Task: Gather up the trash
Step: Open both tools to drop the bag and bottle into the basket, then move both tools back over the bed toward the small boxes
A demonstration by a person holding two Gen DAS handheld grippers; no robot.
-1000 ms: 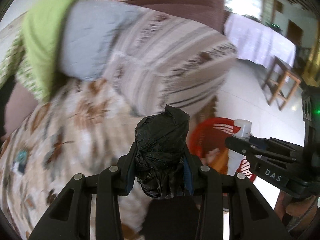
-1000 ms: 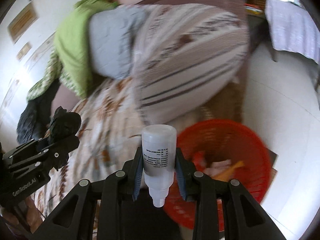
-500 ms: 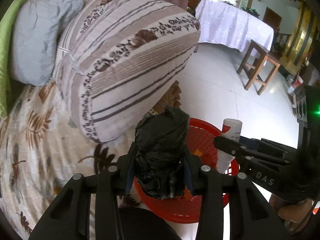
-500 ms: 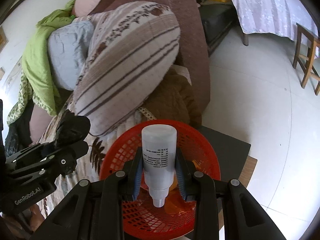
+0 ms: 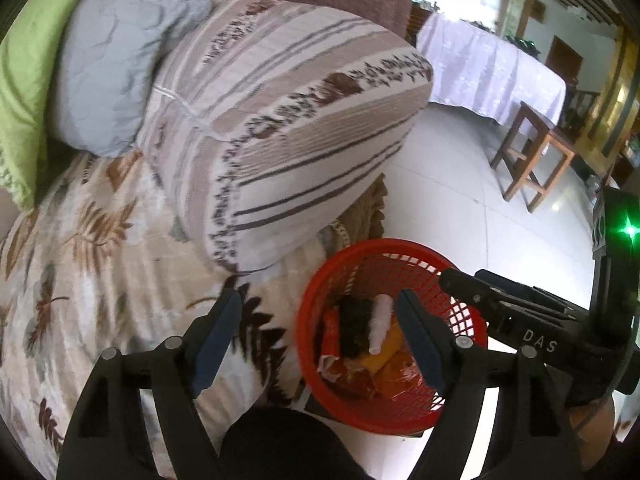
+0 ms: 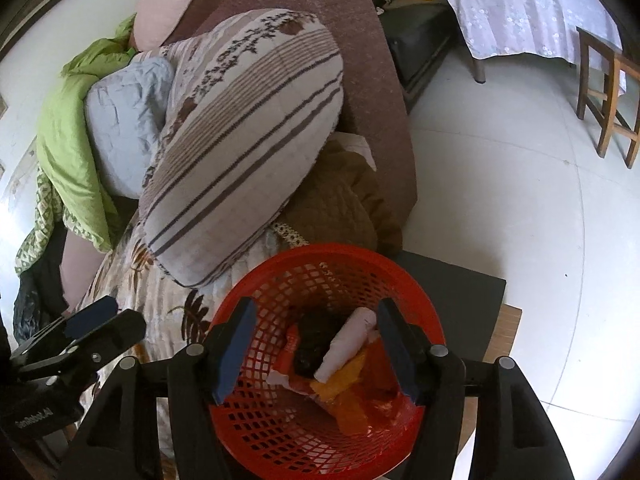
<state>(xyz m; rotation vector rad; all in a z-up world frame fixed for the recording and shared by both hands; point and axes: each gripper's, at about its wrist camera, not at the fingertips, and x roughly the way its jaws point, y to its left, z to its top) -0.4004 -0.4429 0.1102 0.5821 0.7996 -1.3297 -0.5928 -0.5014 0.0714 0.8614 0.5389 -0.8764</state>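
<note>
Red mesh basket (image 6: 320, 272) is sitting directly below the right gripper (image 6: 312, 344), whose jaws are opening with nothing between the pads. The white bottle (image 6: 346, 344) and black bag (image 6: 312, 344) are lying inside it on orange wrappers (image 6: 348, 400). The left gripper (image 5: 320, 340) is opening too, empty, beside the basket's rim.

Red mesh basket (image 6: 256, 432) with white bottle (image 6: 346, 344), black bag (image 6: 314, 340), orange and yellow wrappers (image 6: 348, 396); beige pillow (image 6: 244, 140), brown-striped; leaf-print sheet (image 5: 92, 280); green blanket (image 6: 66, 136); lilac floral tablecloth (image 6: 520, 4)
</note>
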